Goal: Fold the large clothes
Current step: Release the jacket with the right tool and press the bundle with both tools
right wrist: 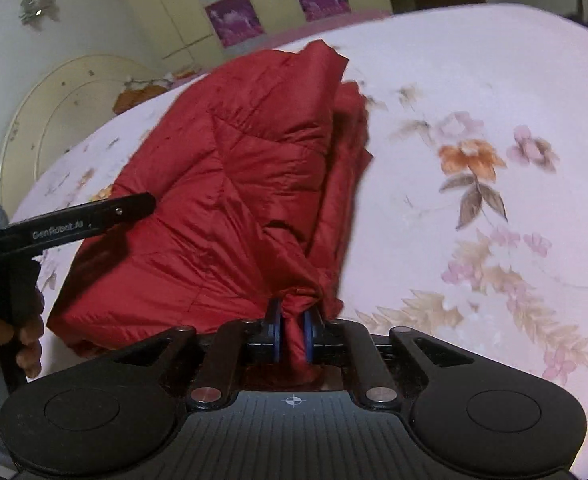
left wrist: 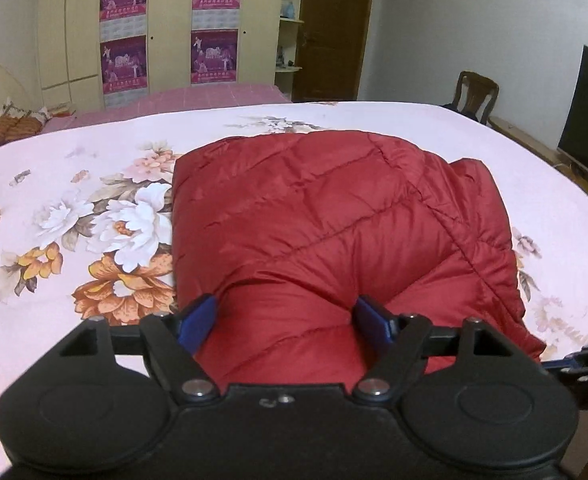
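The folded red quilted down jacket [left wrist: 334, 216] lies on the floral pink bed sheet [left wrist: 73, 208]. The right gripper [right wrist: 292, 334] has its jaws clamped on a bunched jacket corner. The left gripper [left wrist: 283, 318] has jaws spread wide, straddling a puffy fold; whether they pinch it is unclear.

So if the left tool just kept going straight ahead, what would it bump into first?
Probably the puffy red jacket. The left tool stands open with the jacket's near bulge already between its fingers, so it would push into that before the flowered bedsheet.

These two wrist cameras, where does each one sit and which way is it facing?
Left wrist: sits behind the left claw, looks down across the red jacket toward the wardrobe; its open fingers straddle padding.
Right wrist: sits behind the right claw, shut on the jacket's edge; a hand shows at the left.
Shared: jacket, floral bedspread.
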The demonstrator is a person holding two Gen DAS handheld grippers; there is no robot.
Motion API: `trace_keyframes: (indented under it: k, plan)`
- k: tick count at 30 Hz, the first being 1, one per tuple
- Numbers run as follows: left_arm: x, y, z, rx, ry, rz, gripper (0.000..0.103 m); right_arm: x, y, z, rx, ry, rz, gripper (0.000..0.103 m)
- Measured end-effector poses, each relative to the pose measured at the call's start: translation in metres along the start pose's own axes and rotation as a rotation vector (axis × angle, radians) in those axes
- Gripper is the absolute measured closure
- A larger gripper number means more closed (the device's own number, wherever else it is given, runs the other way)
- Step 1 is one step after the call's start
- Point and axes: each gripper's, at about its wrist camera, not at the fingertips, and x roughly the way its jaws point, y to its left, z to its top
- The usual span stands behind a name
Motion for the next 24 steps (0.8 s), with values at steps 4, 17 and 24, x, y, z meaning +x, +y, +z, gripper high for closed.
trace_keyframes:
  k: [4, 17, 24]
  plan:
    - [-0.003, 0.001, 0.002, -0.014, 0.013, 0.004, 0.027, -0.024, 0.001, 0.013, -0.02, -0.044, -0.017, 0.093]
    - [-0.004, -0.01, 0.016, -0.019, 0.032, 0.04, 0.027, -0.028, 0.034, 0.086, -0.201, -0.238, -0.026, 0.068]
    - [-0.002, 0.005, 0.043, -0.054, 0.017, 0.01, 0.029, 0.019, 0.061, 0.111, -0.224, -0.24, -0.031, 0.068]
